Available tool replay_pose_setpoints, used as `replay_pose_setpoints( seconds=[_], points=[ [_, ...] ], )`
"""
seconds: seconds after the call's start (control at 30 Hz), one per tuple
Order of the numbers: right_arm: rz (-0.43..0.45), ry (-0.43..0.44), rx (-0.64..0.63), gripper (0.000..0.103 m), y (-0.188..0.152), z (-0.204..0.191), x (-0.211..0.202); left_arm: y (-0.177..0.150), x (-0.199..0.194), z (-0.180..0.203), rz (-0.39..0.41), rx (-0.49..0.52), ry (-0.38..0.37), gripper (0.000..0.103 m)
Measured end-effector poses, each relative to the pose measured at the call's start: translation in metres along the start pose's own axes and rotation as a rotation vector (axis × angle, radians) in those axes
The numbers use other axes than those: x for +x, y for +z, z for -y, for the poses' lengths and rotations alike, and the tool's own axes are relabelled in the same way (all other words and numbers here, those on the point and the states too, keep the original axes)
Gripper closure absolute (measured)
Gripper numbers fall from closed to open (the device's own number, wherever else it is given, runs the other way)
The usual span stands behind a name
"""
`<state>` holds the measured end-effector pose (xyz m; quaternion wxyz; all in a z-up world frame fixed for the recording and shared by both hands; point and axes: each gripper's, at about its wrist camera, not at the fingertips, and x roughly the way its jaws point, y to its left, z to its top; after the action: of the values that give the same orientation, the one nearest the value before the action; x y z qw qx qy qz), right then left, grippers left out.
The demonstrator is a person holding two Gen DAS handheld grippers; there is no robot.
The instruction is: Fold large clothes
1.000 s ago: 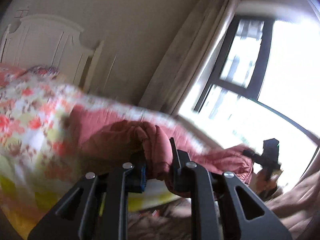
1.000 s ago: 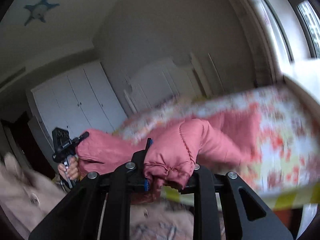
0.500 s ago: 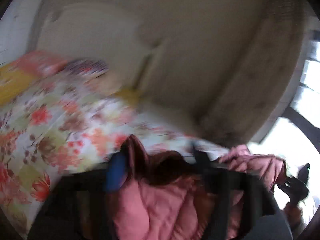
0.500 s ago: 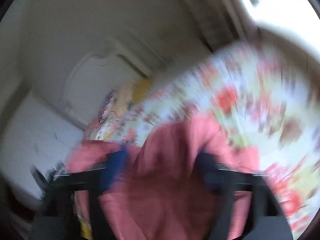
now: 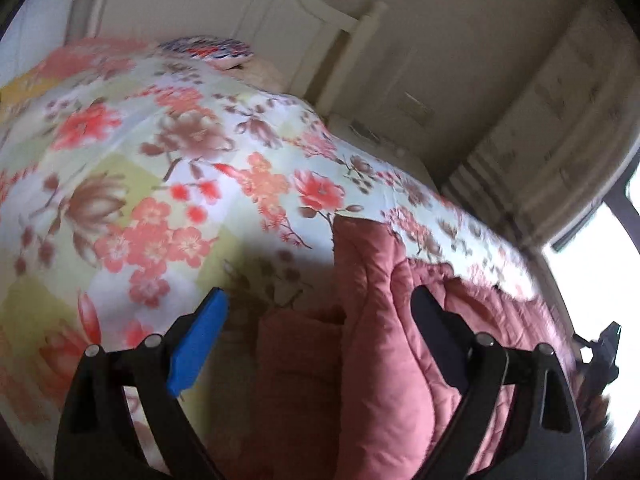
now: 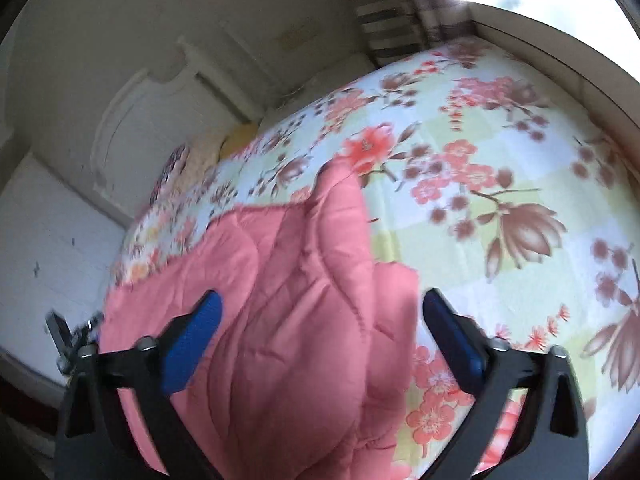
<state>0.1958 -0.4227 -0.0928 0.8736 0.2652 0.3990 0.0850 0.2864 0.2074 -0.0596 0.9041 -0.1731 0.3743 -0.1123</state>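
Garment: a pink quilted jacket (image 6: 304,312) lies on the bed, spread over the floral bedspread (image 6: 500,184) — puffy, creased, not yet folded flat.
Where it lies: in the right wrist view it fills the lower middle, one narrow part (image 6: 340,192) running up and away toward the headboard (image 6: 132,136); in the left wrist view the same jacket (image 5: 384,320) lies from the middle toward the right edge.
Long axis: by the look of it, the body stretches across the bed from one claw to the other, with the narrow part lying crosswise to that.
Left claw (image 5: 320,328): released — its jaws have just been opening and stand wide; jacket fabric lies between them, but no pad presses on it.
Right claw (image 6: 320,328): released too; its jaws sprang wide and have just been closing a little, with the padded fabric bulging between them, untouched by the pads.
Which is nearer: each claw hangs right above its own end of the jacket, neither plainly closer; the left claw has bare bedspread under its blue finger (image 5: 196,344), so the cloth lies to its right.
Next move, as I judge it: a fresh grip on an edge to bring one side over the other.
Around: pillows (image 5: 208,50) near the headboard, a curtain (image 5: 540,152) by the bright window.
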Motion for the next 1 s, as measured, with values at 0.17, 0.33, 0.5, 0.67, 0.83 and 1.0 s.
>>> replay_pose_setpoints(
  seconds=[0.17, 0.33, 0.5, 0.67, 0.83, 1.0],
  points=[
    [0.075, -0.142, -0.173, 0.087, -0.005, -0.043, -0.018, -0.007, 0.015, 0.036, -0.040, 0.164, 0.032, 0.096],
    [0.149, -0.169, -0.203, 0.089, 0.009, -0.070, -0.036, -0.001, -0.026, 0.067, 0.151, 0.225, 0.055, 0.097],
    [0.099, -0.305, -0.128, 0.088, 0.016, -0.053, 0.015, 0.010, -0.004, 0.063, 0.123, 0.159, 0.160, 0.097],
    [0.053, -0.352, -0.130, 0.076, 0.005, -0.046, 0.046, -0.008, 0.060, 0.045, -0.072, 0.141, 0.321, 0.090],
    [0.150, -0.270, -0.130, 0.004, 0.014, -0.068, 0.000, -0.001, 0.019, 0.071, 0.110, 0.257, 0.459, 0.012],
    [0.194, -0.205, -0.308, 0.004, 0.007, -0.143, -0.015, 0.003, -0.041, 0.126, 0.324, 0.334, 0.435, 0.002]
  ],
)
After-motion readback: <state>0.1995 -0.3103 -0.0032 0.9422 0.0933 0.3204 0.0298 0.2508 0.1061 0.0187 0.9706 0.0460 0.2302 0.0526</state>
